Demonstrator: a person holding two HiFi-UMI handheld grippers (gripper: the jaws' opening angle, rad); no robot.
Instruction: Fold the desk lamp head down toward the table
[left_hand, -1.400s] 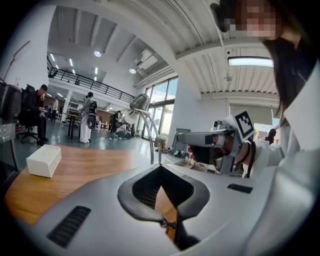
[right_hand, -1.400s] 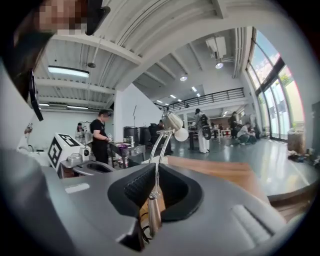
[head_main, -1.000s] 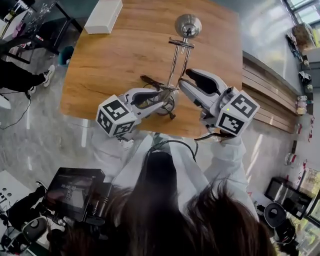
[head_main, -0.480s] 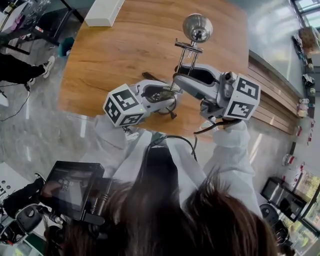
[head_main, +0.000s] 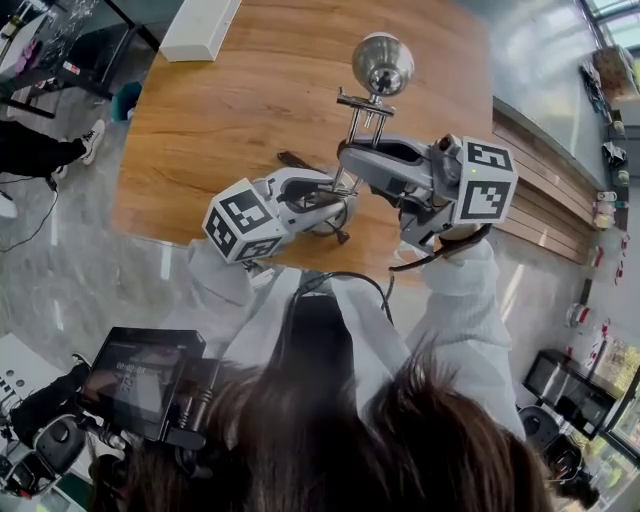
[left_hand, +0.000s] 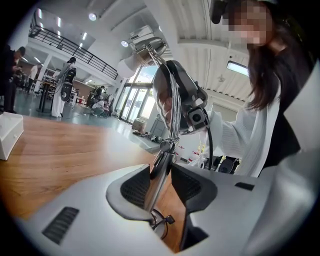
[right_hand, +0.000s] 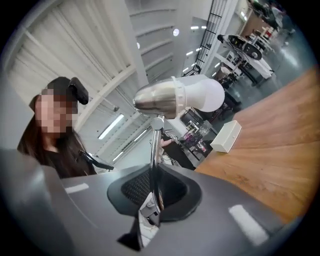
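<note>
A chrome desk lamp stands near the front edge of the wooden table. Its head is raised on thin twin rods above the base. My right gripper comes in from the right, and its closing jaws pinch the upper rod just below the head. My left gripper reaches in from the left, low by the base. The lamp's lower arm runs between its closing jaws, and a sliver of gap shows beside it.
A white box lies at the table's far left corner. A dark cord trails from the lamp base across the wood. The table's front edge is just below both grippers. A wooden bench runs along the right.
The right gripper rolled, swung in to the upper rods and closed on them. The left gripper slid a little right, closer to the lamp's lower arm. The lamp head barely shifted.
</note>
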